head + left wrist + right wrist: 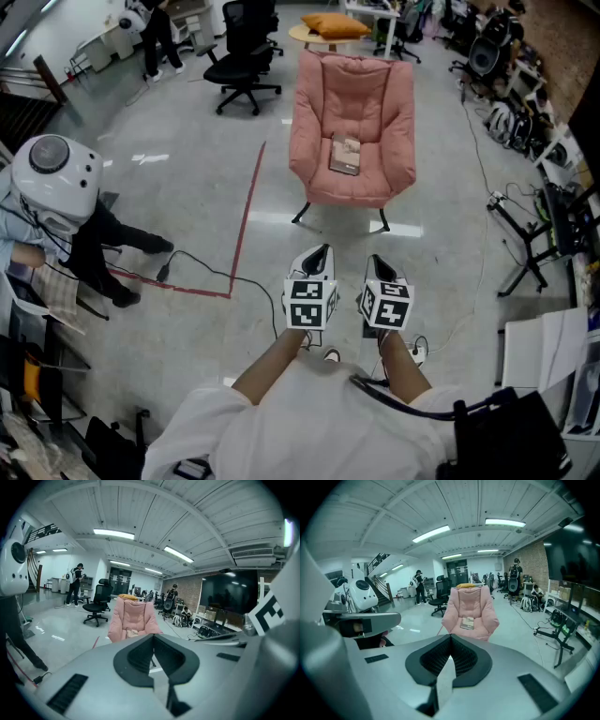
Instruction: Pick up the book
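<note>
- The book (pixel 345 156) is lying flat on the seat cushion of a pink armchair (pixel 354 112). From the grippers it is sitting at twelve o'clock in the head view, well apart from them.
- It is showing as a small rectangle with a pale beige cover that darkens to grey toward its near edge. Its long side is running toward the chair's backrest, and its print is too small to read.
- In the right gripper view the book (pixel 467 623) is appearing just above the jaw tips, resting in the middle of the seat. In the left gripper view only a pale scrap of it (pixel 133 632) is peeking over the gripper body.
- The left gripper (pixel 320 251) is pointing toward the armchair with its jaws pressed together and nothing between them; its ribbed pads (pixel 140 654) are meeting at the tip.
- The right gripper (pixel 377 262) is sitting just beside it at three o'clock, jaws likewise closed on nothing, with its pads (pixel 461 657) touching at the tip.
- A red tape line (pixel 246 220) is running across the grey floor at nine o'clock of the armchair.
- A black office chair (pixel 246 56) is standing at ten o'clock of the armchair, and an orange cushion (pixel 335 25) is lying on a round table at twelve o'clock behind it.
</note>
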`<state>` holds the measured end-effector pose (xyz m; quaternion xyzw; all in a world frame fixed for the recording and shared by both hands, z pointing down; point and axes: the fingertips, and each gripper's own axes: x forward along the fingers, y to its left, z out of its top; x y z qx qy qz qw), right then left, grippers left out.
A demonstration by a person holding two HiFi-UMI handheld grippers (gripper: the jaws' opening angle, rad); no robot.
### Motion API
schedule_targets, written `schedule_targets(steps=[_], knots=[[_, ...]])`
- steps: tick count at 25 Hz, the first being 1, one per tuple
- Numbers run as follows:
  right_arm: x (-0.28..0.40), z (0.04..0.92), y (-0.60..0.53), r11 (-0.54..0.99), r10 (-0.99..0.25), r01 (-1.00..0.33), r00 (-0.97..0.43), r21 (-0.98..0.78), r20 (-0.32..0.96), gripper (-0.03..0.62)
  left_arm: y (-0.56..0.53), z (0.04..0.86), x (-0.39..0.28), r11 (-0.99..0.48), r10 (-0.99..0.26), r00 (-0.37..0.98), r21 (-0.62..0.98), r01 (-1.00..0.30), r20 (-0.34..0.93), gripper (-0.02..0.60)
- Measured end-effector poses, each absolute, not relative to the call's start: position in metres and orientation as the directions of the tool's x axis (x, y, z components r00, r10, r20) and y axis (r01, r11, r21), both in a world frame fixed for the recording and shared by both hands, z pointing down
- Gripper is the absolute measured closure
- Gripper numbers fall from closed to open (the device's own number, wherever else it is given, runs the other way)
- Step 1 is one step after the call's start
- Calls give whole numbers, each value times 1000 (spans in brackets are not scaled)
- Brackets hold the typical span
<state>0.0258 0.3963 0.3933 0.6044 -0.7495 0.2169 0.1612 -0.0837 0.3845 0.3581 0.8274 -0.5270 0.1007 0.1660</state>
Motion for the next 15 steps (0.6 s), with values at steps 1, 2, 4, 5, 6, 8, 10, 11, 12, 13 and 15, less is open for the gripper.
schedule_targets(steps=[1,2,4,5,6,8,10,11,12,13,15], knots=[[25,393,395,174,-836,-976,-217,-131,505,565,383,358,-85,-391,-838,426,168,-905,341,572],[23,394,394,174,-835,-976,-216,-131,506,565,381,357,-87,-393,-838,427,167,-904,340,572],[21,394,391,174,-834,-976,-216,-130,507,565,379,357,-90,-395,-837,428,166,-904,341,573],[20,394,390,175,-834,-976,-216,-129,507,565,378,357,-91,-394,-837,427,165,-904,342,574],[18,394,389,176,-834,-976,-217,-128,507,565,376,357,-92,-393,-837,426,164,-905,343,573],[16,395,386,179,-834,-976,-218,-126,506,565,373,359,-95,-392,-836,425,164,-905,346,572],[12,395,382,177,-837,-976,-218,-128,501,565,370,360,-99,-395,-835,427,162,-904,348,572],[10,394,380,174,-840,-976,-217,-132,496,565,369,360,-101,-398,-833,429,160,-903,349,572],[8,394,378,170,-844,-976,-215,-137,491,565,367,360,-103,-401,-832,431,159,-902,349,573],[7,393,376,164,-847,-976,-213,-141,487,565,366,360,-105,-404,-831,433,157,-901,349,573],[5,392,374,151,-851,-978,-203,-145,485,563,363,359,-109,-409,-829,437,154,-899,348,572]])
